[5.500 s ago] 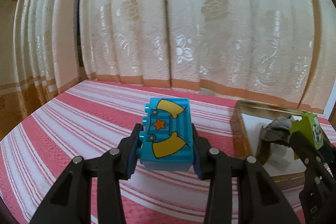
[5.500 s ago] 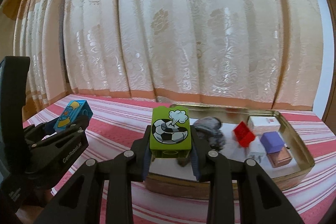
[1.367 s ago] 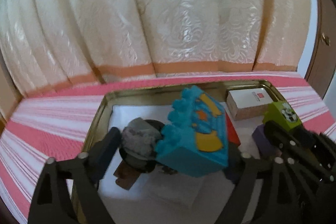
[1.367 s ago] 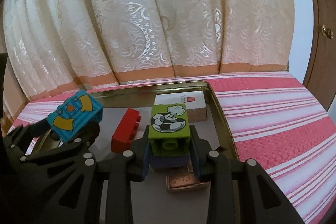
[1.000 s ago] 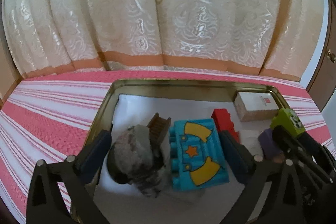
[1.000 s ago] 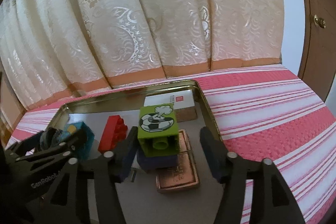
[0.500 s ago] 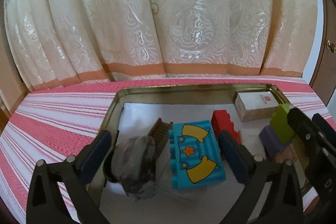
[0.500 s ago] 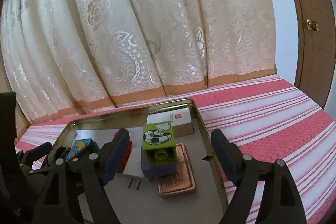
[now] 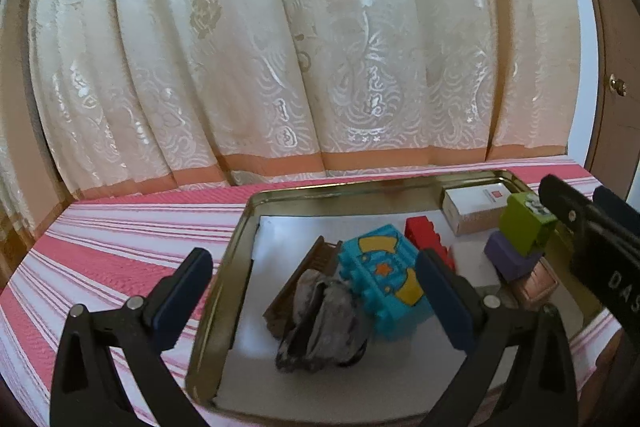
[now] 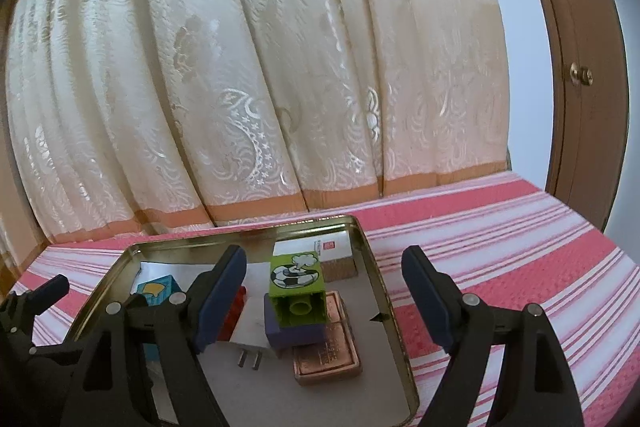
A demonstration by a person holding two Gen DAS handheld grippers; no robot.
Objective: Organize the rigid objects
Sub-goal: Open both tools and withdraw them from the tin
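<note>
A gold metal tray [image 9: 244, 223] [image 10: 370, 259] lies on the pink striped cloth. Inside it a blue printed brick [image 9: 382, 279] [image 10: 158, 289] rests tilted against a grey crumpled lump [image 9: 324, 323]. A green football brick [image 10: 296, 285] [image 9: 524, 227] sits on a purple block [image 10: 292, 333] [image 9: 506, 255]. My left gripper [image 9: 320, 299] stands open above and short of the blue brick, touching nothing. My right gripper [image 10: 324, 295] is open, its pads wide of the green brick on both sides.
The tray also holds a red brick [image 9: 424, 235], a white box [image 9: 474, 201] [image 10: 332, 247], a copper-coloured block [image 10: 326, 351], a brown comb-like piece [image 9: 308, 271] and a white plug [image 10: 254, 335]. A cream curtain [image 9: 300, 47] hangs behind the table. A wooden door [image 10: 580, 67] stands at the right.
Both grippers let go of their bricks inside the tray and drew back and up. The blue brick now lies by the grey lump, the green one on the purple block.
</note>
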